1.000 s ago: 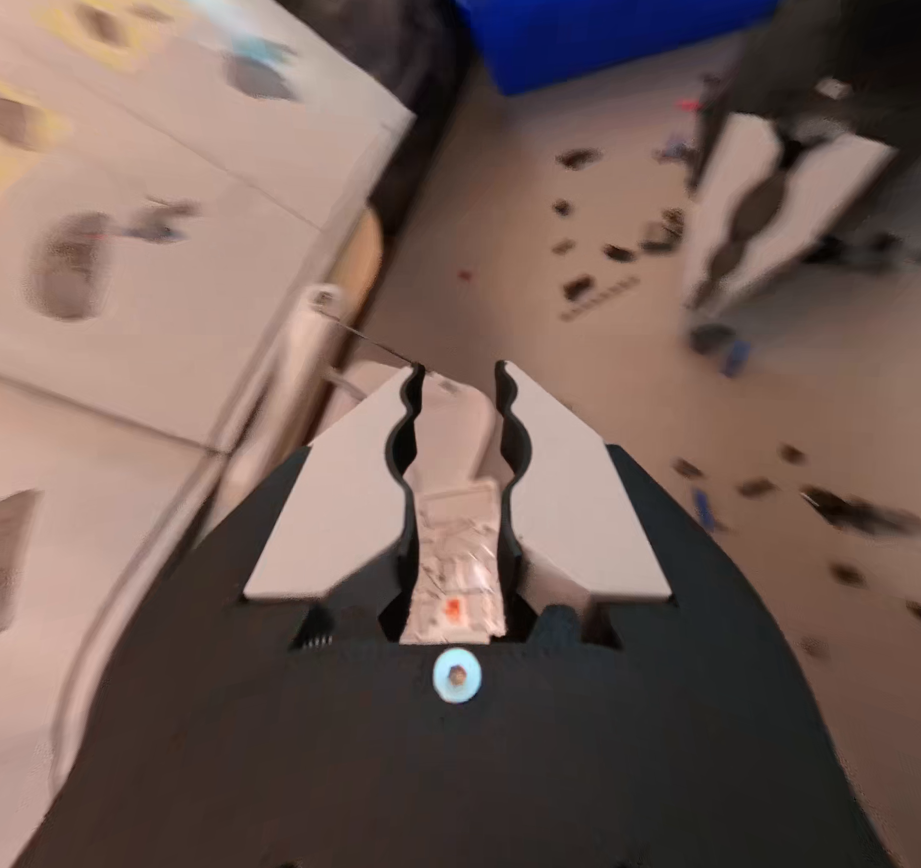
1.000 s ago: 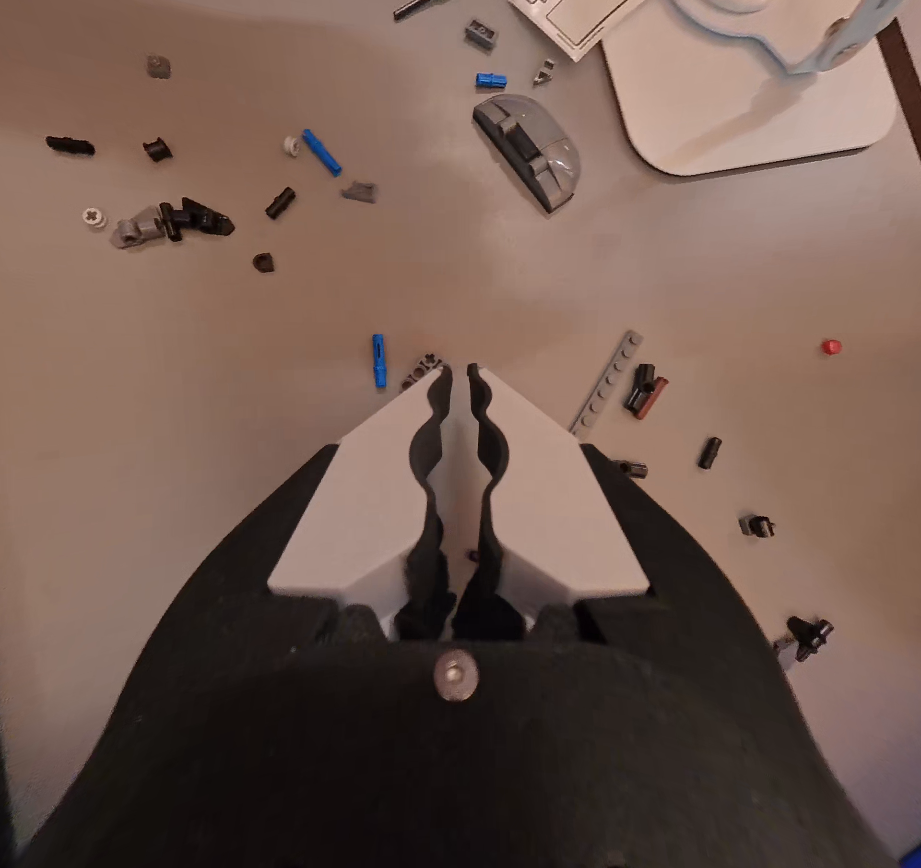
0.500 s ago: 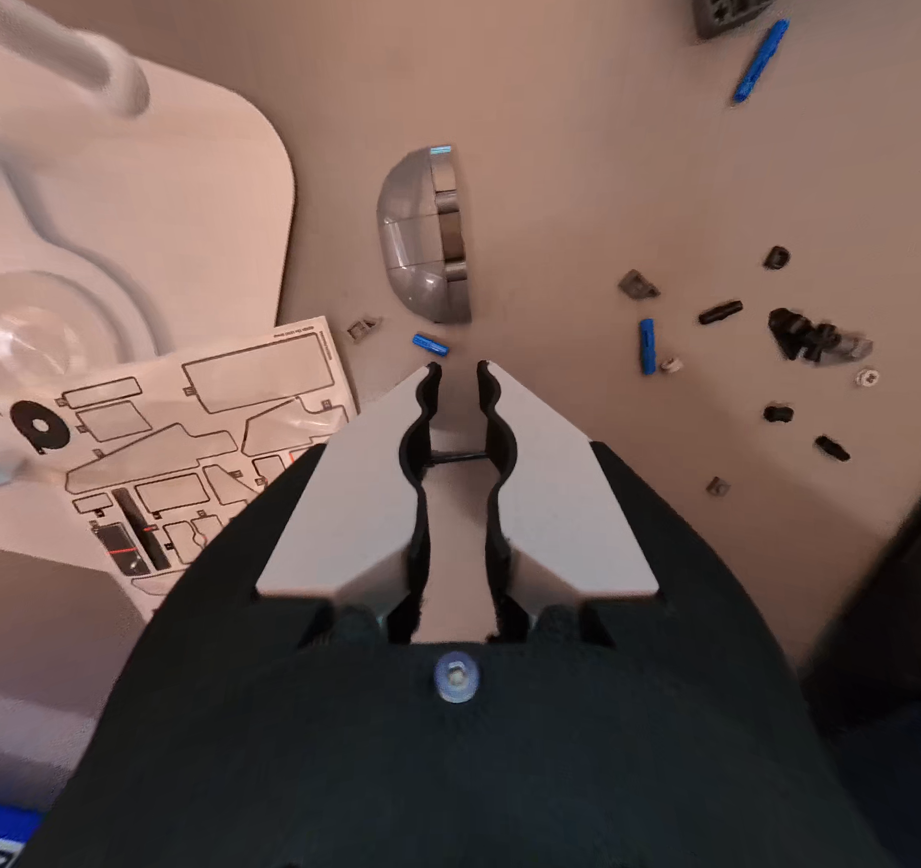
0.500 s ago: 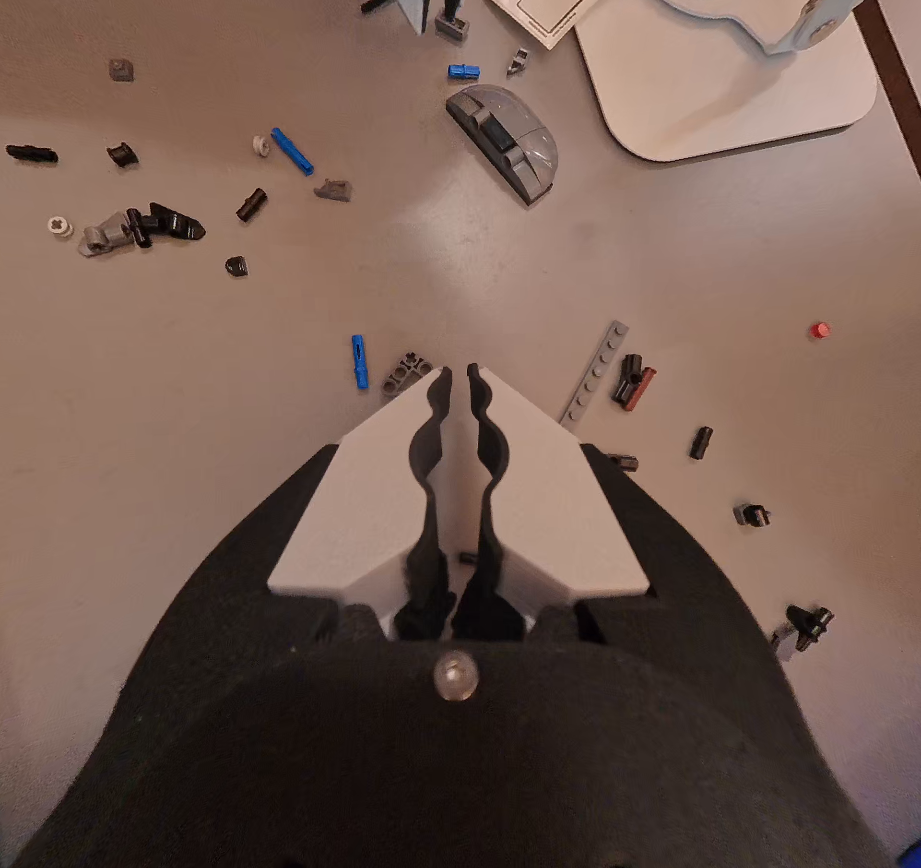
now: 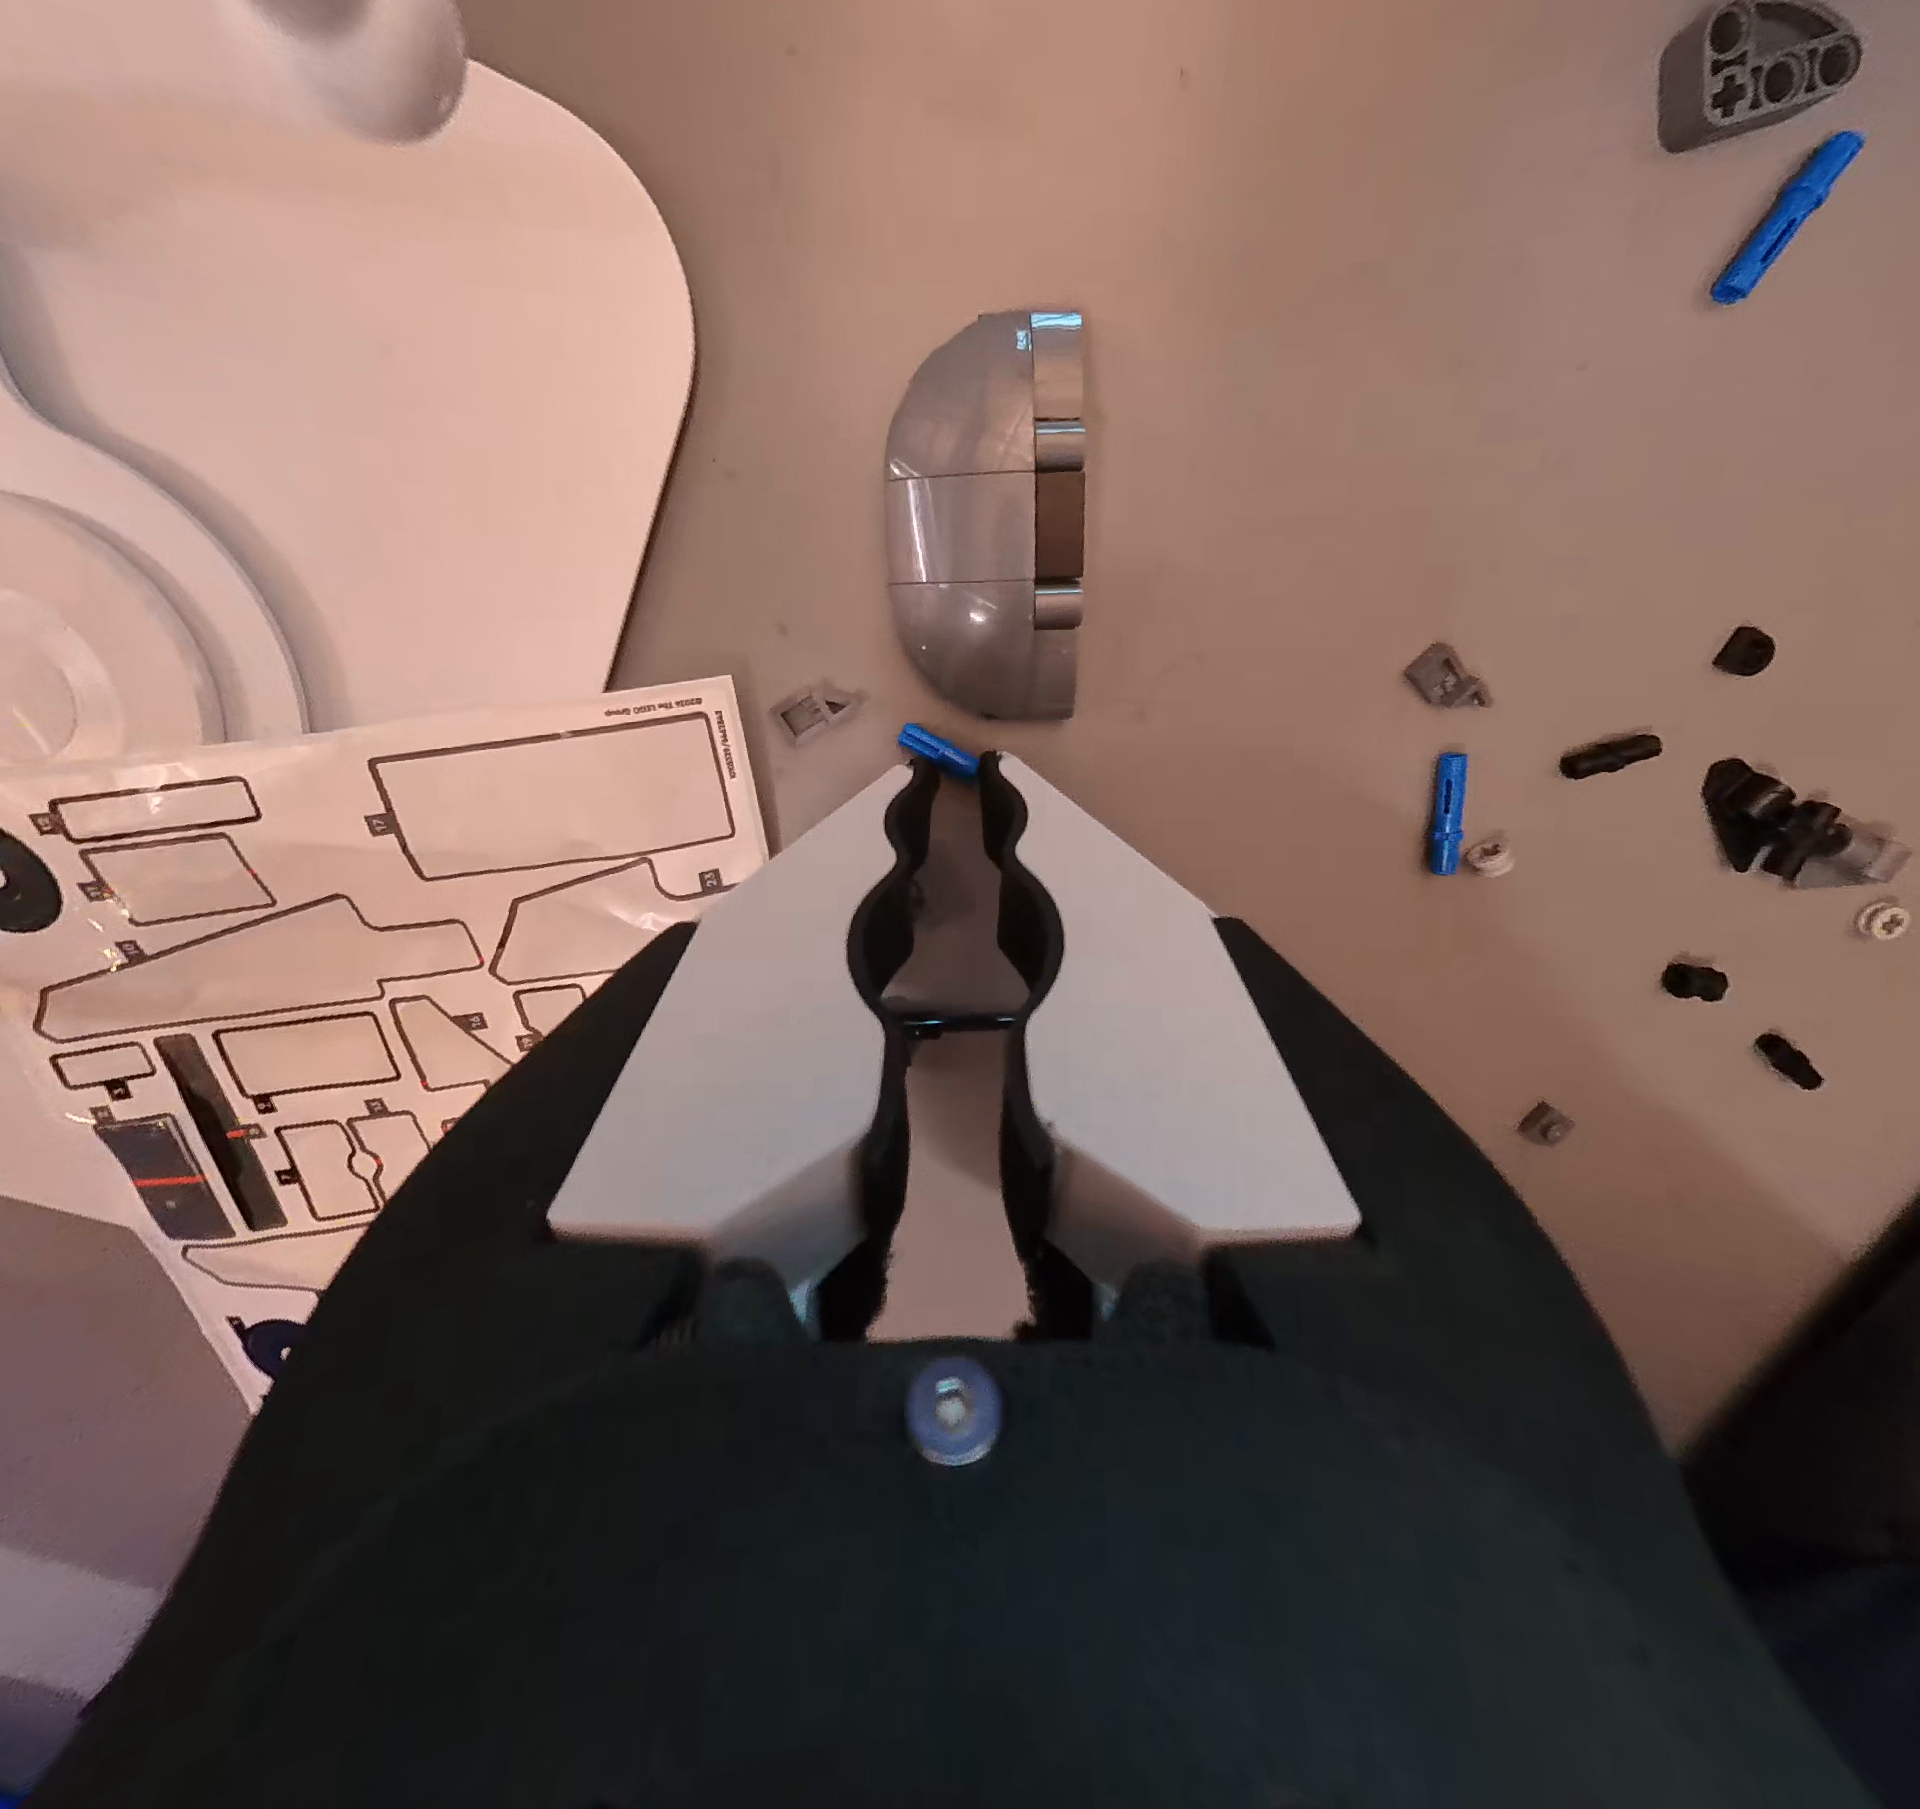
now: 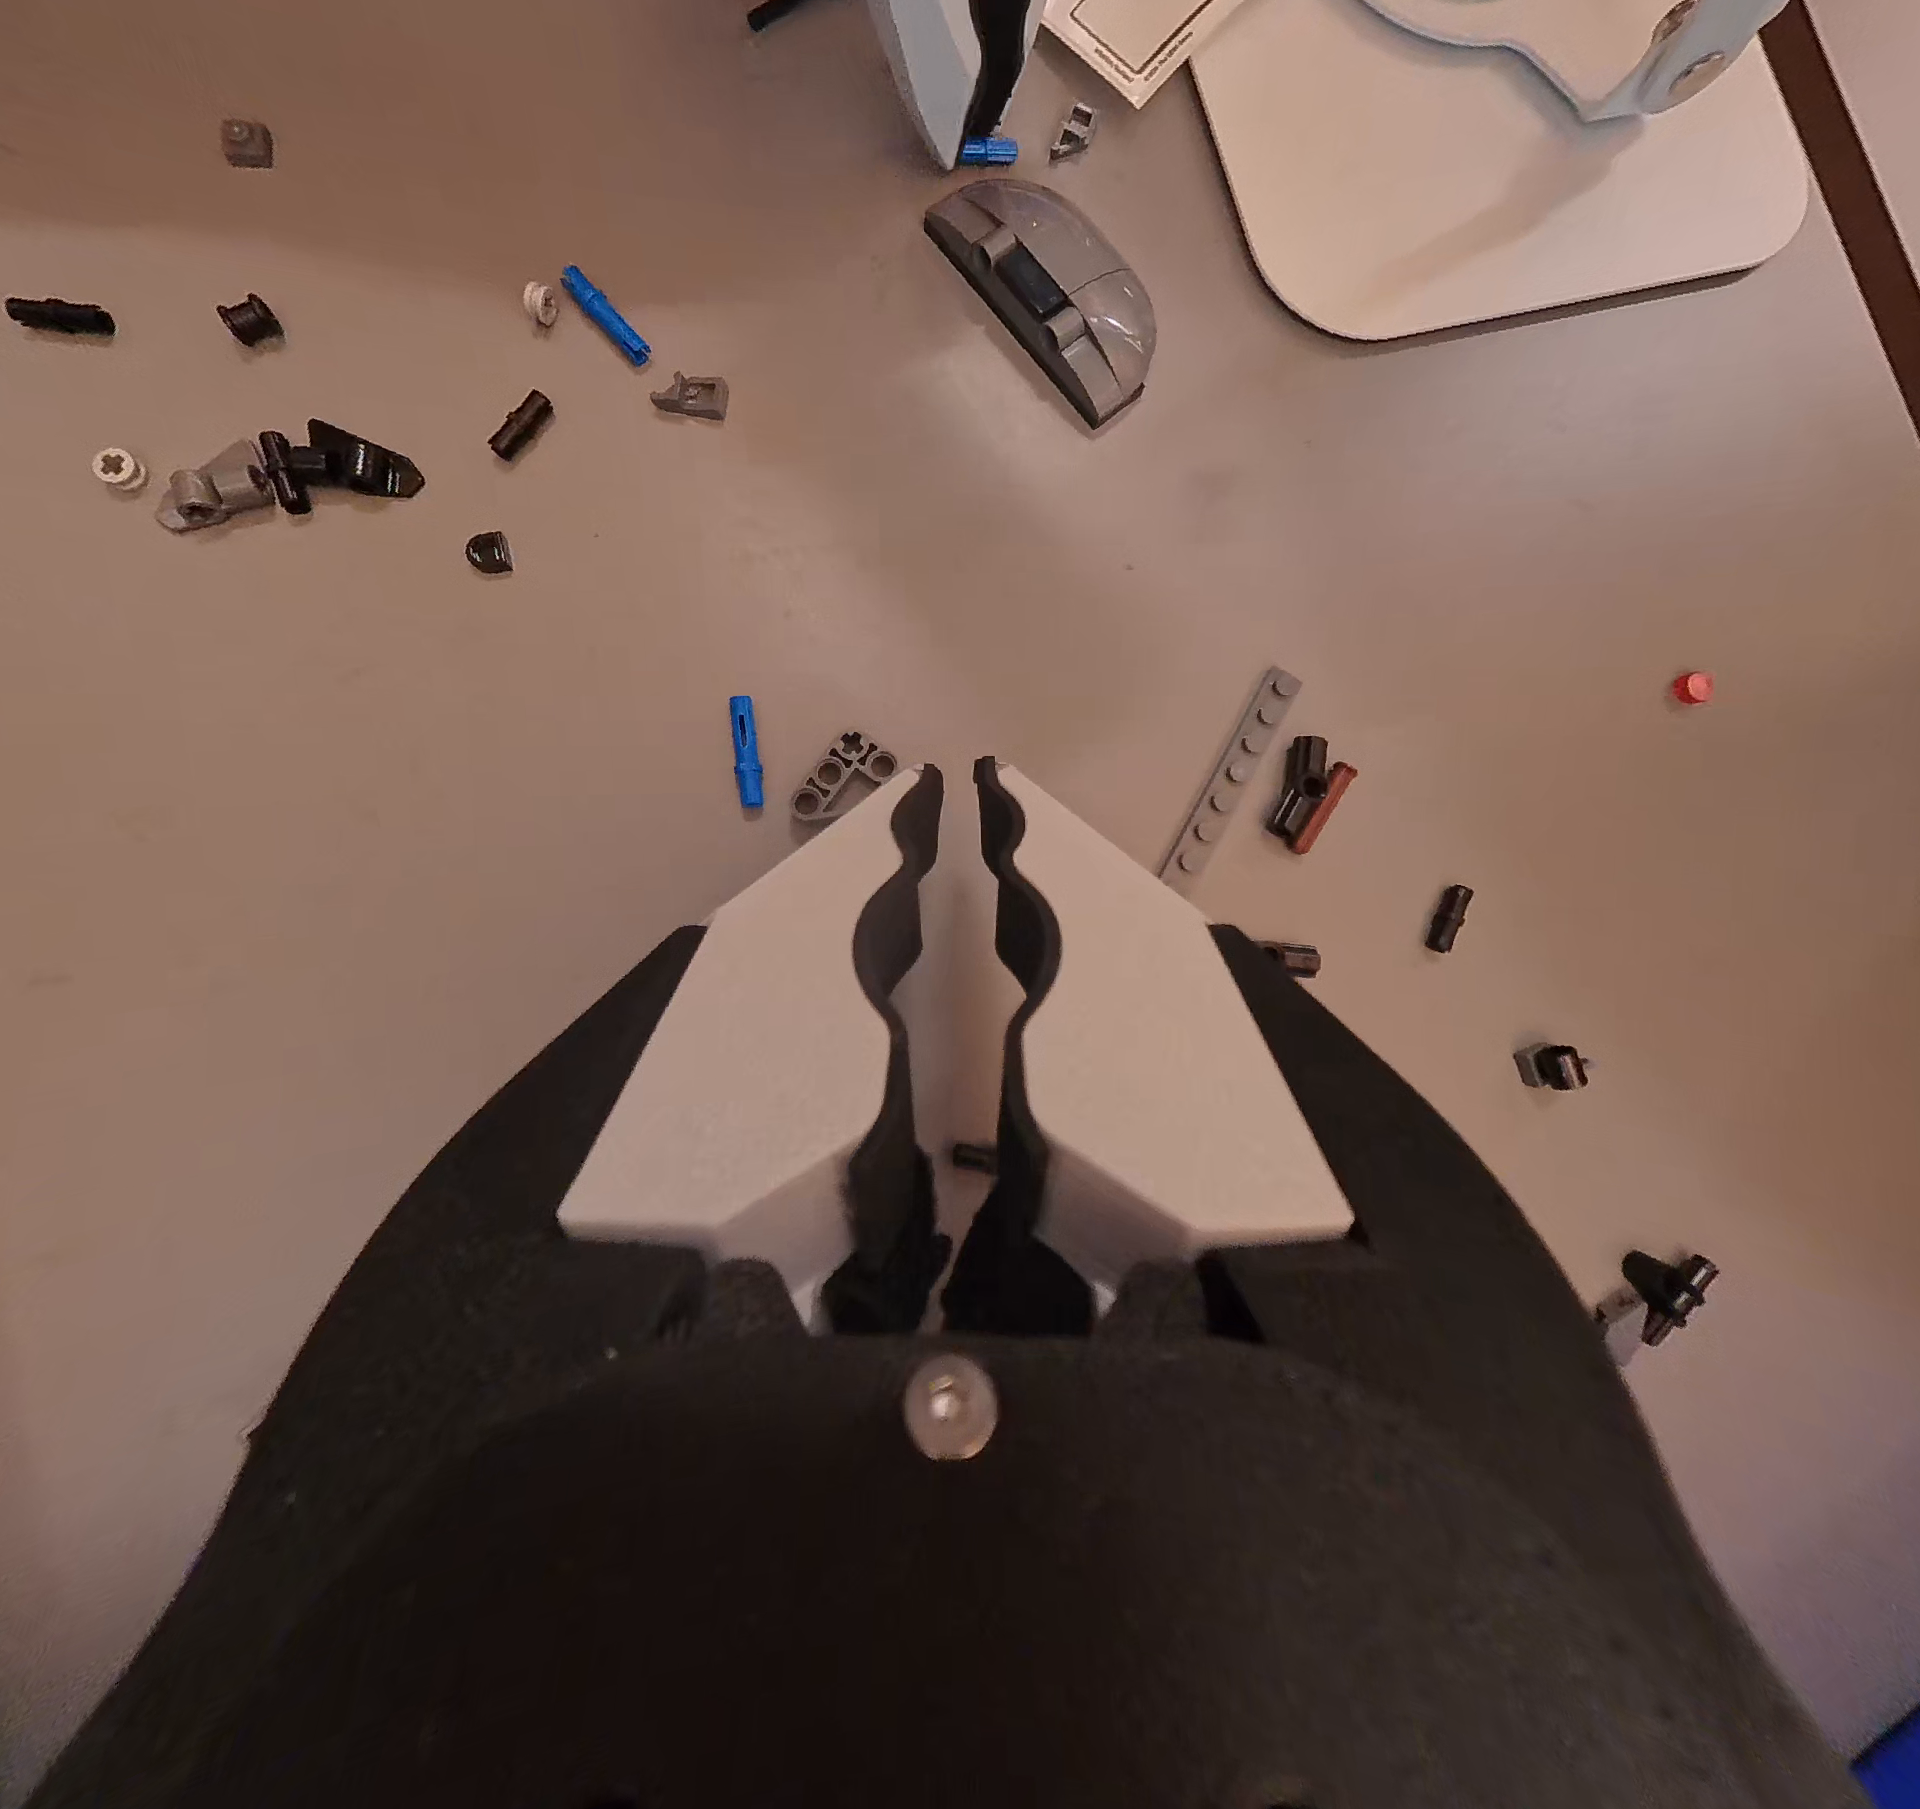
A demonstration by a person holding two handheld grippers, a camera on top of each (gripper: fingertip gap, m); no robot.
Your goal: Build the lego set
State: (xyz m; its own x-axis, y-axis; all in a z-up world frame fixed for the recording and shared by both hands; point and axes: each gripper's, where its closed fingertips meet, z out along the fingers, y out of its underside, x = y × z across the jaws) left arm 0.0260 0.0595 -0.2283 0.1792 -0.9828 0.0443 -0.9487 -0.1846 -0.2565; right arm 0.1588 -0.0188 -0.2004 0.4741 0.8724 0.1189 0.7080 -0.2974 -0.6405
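Left gripper (image 5: 948,770), jaws narrowed, tips at a short blue pin (image 5: 937,750) on the grey tabletop (image 5: 1299,471); whether the tips actually clamp the pin cannot be told, since the right wrist view shows it (image 6: 987,150) lying right at those tips (image 6: 971,112), partly covered. Just beyond the pin lies the grey half-dome assembly (image 5: 982,512), smooth curved shell with a flat studded edge, dark inset at its middle. To its side, a small grey clip piece (image 5: 816,713) and the sticker sheet (image 5: 374,886), whose lower part is hidden by the gripper body. The white stand base (image 5: 416,388) is cut off by the frame edge. Right gripper (image 6: 956,777), jaws a small gap apart and holding nothing, hovers over loose parts: a blue pin (image 6: 744,749), a grey angled beam (image 6: 844,770) partly covered by a finger, a long grey plate (image 6: 1231,772).
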